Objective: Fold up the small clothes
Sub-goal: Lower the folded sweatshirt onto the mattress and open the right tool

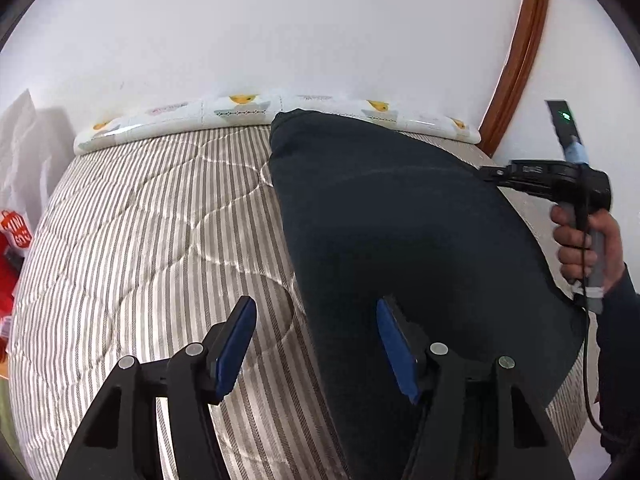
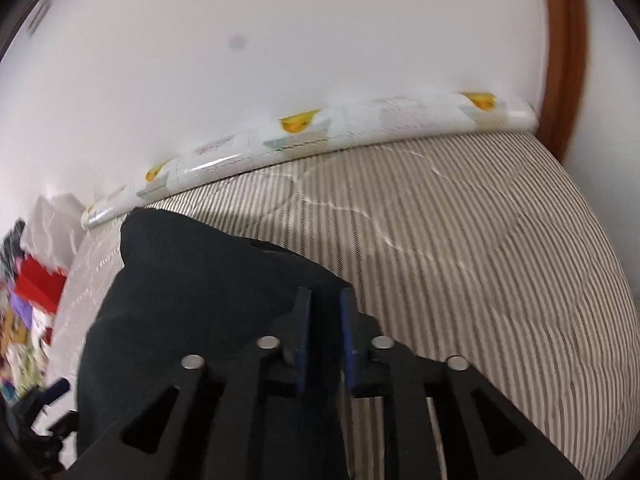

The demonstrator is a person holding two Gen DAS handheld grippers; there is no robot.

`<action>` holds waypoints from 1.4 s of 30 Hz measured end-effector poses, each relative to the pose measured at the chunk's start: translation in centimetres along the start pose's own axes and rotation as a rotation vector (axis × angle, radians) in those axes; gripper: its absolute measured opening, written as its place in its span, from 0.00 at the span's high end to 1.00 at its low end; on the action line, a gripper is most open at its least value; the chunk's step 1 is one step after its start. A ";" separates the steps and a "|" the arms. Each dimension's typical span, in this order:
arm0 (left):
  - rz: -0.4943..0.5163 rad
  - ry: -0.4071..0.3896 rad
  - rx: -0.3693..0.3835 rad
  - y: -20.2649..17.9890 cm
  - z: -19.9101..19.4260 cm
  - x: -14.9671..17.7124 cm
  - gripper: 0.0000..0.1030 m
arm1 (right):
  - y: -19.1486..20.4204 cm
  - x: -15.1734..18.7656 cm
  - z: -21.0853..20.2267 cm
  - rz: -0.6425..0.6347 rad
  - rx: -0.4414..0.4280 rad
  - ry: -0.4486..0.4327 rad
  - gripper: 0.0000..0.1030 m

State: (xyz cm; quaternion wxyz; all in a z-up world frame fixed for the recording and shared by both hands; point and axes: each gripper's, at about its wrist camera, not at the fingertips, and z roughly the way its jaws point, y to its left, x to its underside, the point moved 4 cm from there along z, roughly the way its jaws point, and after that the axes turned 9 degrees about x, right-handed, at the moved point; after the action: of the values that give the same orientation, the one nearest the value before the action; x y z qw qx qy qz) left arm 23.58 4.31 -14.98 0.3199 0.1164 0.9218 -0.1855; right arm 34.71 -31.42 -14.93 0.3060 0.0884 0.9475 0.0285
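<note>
Dark navy garment [image 1: 400, 232] lies spread on the striped quilt [image 1: 152, 232], filling the centre and right of the left wrist view, its narrow end reaching up to the patterned bolster [image 1: 248, 110] along the white wall. At that view's far left edge sits something red with white lettering [image 1: 16, 234]. Lower centre, the left gripper [image 1: 316, 344] stands with jaws apart, one blue pad over the quilt, the other over the cloth's edge, nothing pinched. At the right edge a hand [image 1: 580, 240] clasps the other tool's handle.

From the right wrist view, blurred colourful clutter [image 2: 28, 300] shows at left, then the garment [image 2: 200, 280] at lower left. The right gripper [image 2: 326, 336] has narrow jaws with dark cloth between the pads; whether they press it I cannot tell. Quilt [image 2: 480, 260] fills the right.
</note>
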 end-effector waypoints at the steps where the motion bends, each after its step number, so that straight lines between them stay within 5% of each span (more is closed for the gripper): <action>1: -0.006 0.000 0.005 0.0 -0.2 0.1 0.42 | -0.4 0.5 -0.8 0.003 -0.010 0.004 0.75; 5: -0.022 -0.008 0.014 0.1 -0.7 0.9 0.41 | -1.6 3.7 -3.7 -0.024 -0.023 0.017 0.63; 11: -0.023 -0.018 -0.002 -0.4 -1.5 1.9 0.40 | -1.7 8.7 -5.4 0.008 -0.139 0.068 0.62; 12: -0.020 -0.020 -0.007 -0.5 -1.5 1.9 0.40 | -1.4 9.2 -5.3 0.013 -0.169 0.075 0.65; 14: -0.016 -0.026 -0.022 -0.6 -1.6 2.2 0.40 | -0.4 10.1 -5.0 0.010 -0.207 0.073 0.95; 19: -0.033 -0.023 -0.032 -0.6 -2.3 2.7 0.40 | -1.9 10.3 -6.4 0.047 -0.204 -0.041 0.96; 27: -0.046 -0.015 -0.025 -1.2 -3.2 3.8 0.40 | -2.1 11.2 -8.6 0.024 -0.055 -0.093 0.93; 35: -0.045 0.002 0.000 -1.7 -4.2 5.8 0.37 | -1.9 15.4 -8.3 -0.039 -0.027 -0.024 0.90; 42: -0.022 0.026 0.003 -2.1 -4.9 7.8 0.36 | -5.1 17.8 -11.4 0.018 0.026 -0.061 0.83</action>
State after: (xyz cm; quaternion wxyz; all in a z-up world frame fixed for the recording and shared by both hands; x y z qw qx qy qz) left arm 14.19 5.19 -15.78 0.3058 0.1093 0.9268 -0.1887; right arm 13.08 -33.10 -16.44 0.3333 0.1017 0.9372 0.0164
